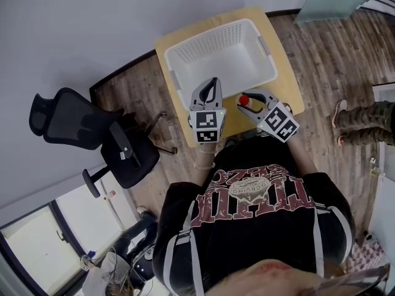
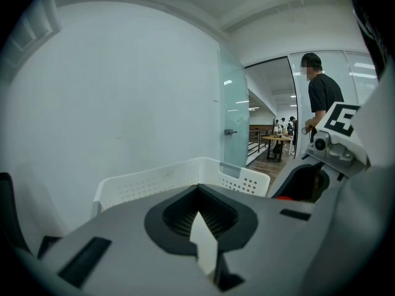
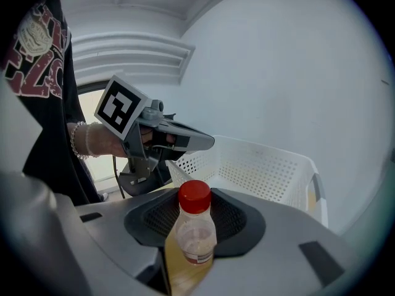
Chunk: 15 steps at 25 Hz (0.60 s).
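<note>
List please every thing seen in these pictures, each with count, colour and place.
Table: one, light wood, against the wall.
Basket: one, white, on the table.
Bottle: one, clear with red cap, at the table's near edge.
Office chair: one, black, on the floor left of the table.
Other person: one, black shirt, near the glass panel.
Left claw: one, grey, shut, empty, before the basket.
Right claw: one, grey, shut on the bottle.

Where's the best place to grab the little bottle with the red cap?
Pinch the bottle on its clear body, below the red cap, coming from the sides. It is upright, slim and round, so jaws close across it, as the right gripper does.
</note>
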{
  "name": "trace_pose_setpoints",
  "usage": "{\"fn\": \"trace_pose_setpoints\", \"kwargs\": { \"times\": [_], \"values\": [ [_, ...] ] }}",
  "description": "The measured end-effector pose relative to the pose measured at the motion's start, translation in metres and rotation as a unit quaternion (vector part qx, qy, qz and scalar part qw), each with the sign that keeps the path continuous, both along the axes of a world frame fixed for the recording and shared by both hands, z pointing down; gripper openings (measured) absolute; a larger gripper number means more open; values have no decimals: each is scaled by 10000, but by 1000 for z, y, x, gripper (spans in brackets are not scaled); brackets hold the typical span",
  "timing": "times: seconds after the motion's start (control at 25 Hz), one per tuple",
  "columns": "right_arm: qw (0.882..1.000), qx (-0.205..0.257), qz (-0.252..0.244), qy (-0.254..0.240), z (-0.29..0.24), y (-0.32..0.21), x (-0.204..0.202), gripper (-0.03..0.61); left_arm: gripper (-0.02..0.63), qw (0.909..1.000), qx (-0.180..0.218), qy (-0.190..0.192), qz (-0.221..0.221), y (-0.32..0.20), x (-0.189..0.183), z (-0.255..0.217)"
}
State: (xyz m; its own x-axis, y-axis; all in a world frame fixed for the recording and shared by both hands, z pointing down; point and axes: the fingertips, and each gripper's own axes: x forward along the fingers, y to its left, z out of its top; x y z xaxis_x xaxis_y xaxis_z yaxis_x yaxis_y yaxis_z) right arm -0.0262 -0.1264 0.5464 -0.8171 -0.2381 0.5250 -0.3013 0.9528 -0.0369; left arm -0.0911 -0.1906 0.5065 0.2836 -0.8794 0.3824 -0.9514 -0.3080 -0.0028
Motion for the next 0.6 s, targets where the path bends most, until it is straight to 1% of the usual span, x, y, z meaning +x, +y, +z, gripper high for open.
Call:
{"fn": "trace_pose_setpoints", "kwargs": {
  "times": [0.32,0.6],
  "values": [
    [9998,19,-18,-217,12,2,0,164,48,10000,-11,-64,45,0,2,2],
    [9998,73,32,-184,23,2,-3,164,48,10000,-10,-79,48,0,-1,3]
  ]
}}
